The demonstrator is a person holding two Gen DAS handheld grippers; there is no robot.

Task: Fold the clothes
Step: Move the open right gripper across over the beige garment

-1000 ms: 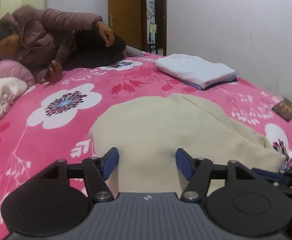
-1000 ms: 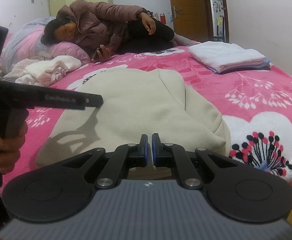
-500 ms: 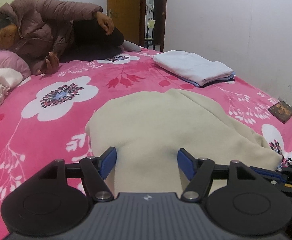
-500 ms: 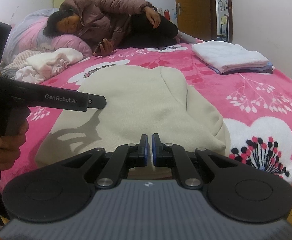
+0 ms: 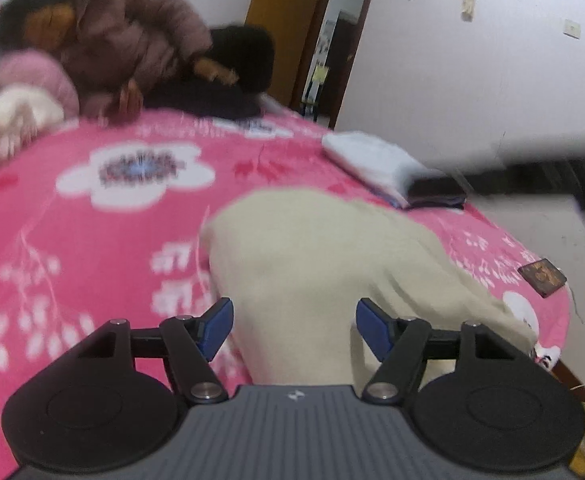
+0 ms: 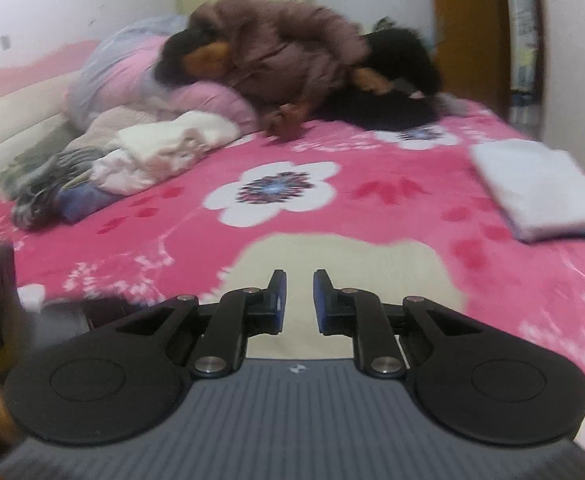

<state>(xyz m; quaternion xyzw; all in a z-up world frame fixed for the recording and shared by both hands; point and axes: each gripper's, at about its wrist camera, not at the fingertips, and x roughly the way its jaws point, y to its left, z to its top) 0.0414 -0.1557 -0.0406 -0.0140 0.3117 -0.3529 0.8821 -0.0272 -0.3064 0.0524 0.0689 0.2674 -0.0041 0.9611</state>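
Your left claw (image 5: 294, 330) hangs spread wide over the near end of the cream garment (image 5: 324, 264), and your right claw (image 6: 297, 300) hovers above it, slightly parted, gripping nothing. Beyond the garment a folded stack (image 6: 540, 188) lies done — a loose pile (image 6: 132, 160) waits far left of it.

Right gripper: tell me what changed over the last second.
The right gripper has opened: its fingers were pressed together, now a gap shows, with nothing between them. Both cameras have swung, blurring the views. The left gripper stays wide open over the cream garment, which still lies on the pink bedspread.
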